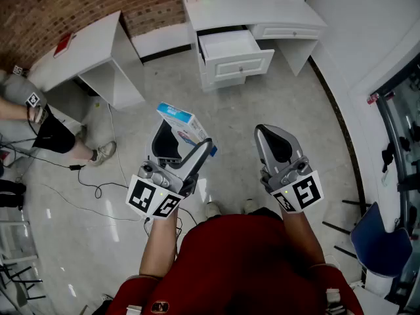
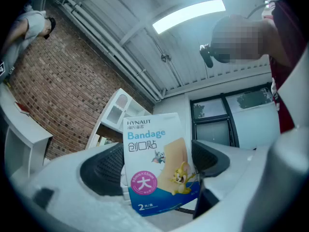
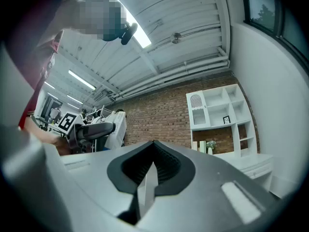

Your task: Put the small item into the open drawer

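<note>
One bandage box (image 1: 184, 125) sat clamped by your left gripper (image 1: 183, 144), evidently bound for the open drawer (image 1: 230, 47); your right gripper (image 1: 278, 143) had its jaws closed, empty.

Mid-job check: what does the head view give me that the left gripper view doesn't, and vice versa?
Head view only: the open drawer ahead across the floor, and the right hand-held gripper, jaws together and empty. Left gripper view only: the bandage box seen from its printed front, reading Bandage, with cartoon figures, plus a ceiling light. Both: that bandage box gripped between the jaws of the left hand-held gripper.
</note>
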`<state>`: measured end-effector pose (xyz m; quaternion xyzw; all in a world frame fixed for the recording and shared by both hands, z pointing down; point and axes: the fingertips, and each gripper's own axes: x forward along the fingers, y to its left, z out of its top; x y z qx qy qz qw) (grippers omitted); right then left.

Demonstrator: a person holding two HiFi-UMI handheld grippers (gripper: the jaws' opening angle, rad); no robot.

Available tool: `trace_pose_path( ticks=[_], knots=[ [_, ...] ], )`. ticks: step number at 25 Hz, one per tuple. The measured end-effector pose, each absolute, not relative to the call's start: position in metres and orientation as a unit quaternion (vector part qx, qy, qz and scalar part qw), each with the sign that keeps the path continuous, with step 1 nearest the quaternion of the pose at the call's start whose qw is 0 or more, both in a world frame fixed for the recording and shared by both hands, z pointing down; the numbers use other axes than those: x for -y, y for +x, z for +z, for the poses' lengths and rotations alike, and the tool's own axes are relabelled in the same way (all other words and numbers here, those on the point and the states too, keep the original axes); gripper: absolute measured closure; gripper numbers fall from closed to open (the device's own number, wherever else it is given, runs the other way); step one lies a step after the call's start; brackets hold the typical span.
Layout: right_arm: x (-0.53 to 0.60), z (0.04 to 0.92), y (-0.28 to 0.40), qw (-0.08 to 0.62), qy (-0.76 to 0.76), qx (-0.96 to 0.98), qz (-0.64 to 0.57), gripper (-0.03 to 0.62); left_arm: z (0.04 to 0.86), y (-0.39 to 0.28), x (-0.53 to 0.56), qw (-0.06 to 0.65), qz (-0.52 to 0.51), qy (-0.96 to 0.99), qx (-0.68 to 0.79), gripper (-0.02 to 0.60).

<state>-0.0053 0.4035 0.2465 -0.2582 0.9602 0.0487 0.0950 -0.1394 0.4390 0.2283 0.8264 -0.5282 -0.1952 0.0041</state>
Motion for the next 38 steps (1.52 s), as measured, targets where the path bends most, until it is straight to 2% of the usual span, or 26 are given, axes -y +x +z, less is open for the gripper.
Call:
trace_pose_path(
  ticks=[6,11,19,25,38],
  knots=[
    [-0.405,0.248,-0.004,0.109,-0.257,-0.96,0.027,0.583,0.229,-0.139,-0.44,0.005,-0.198,0.83,0.522,0.141],
    [-0.407,0.248,0.002,0.083,-0.266,-0.96,0.027,0.583,0.23,-0.14,-0.441,0.019,-0.208,0.828,0.52,0.141],
    [-0.382,0.294,-0.007,0.08,-0.286,-0.953,0.052,0.583,0.282,-0.158,-0.417,0.016,-0.204,0.837,0.508,0.142],
    [-0.257,0.287,-0.024,0.093,-0.291,-0.951,0.044,0.583,0.27,-0.179,-0.304,0.021,-0.155,0.839,0.521,0.143],
    [-0.018,0.284,0.04,0.095,-0.288,-0.952,0.03,0.583,0.271,-0.14,-0.054,0.028,-0.104,0.835,0.54,0.143]
  ],
)
